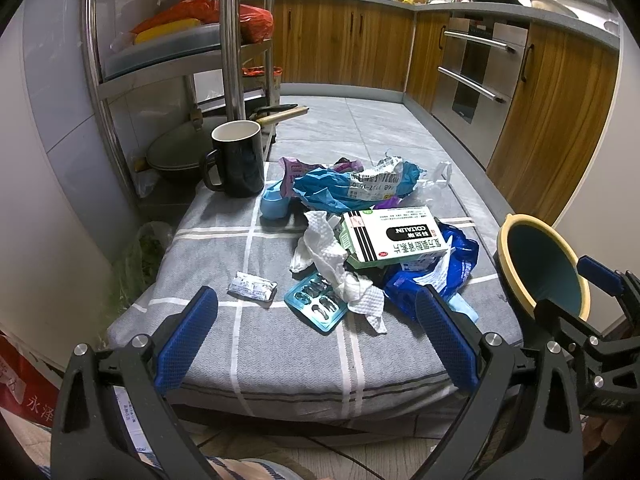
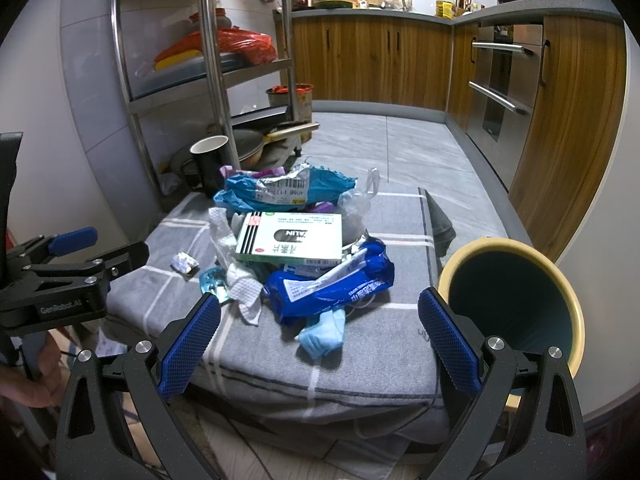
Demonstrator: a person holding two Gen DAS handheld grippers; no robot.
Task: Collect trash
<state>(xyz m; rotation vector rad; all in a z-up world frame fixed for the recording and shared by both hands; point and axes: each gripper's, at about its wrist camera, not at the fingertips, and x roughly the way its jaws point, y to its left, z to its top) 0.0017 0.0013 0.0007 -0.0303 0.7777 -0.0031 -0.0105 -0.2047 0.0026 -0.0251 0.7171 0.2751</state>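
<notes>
The left gripper (image 1: 316, 336) and right gripper (image 2: 318, 338) are both held wide apart, nothing between their blue pads, above the near edge of a grey checked cushion (image 1: 280, 360). Beyond them a trash pile is heaped: a medicine box (image 1: 394, 236), crumpled tissue (image 1: 332, 264), a blister pack (image 1: 316, 306), and a blue wrapper (image 2: 332, 284). A bin (image 2: 516, 304) is seen at the right, a black mug (image 1: 236, 160) at the far left.

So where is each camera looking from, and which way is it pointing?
Left wrist: sits on the left gripper, low at the near-left of the grey cushion, facing the trash pile and kitchen cabinets; its open blue fingers show, and the right gripper is at right.
Right wrist: sits on the right gripper, facing likewise; the left gripper is at left.
Both see the medicine box, black mug and bin.
</notes>
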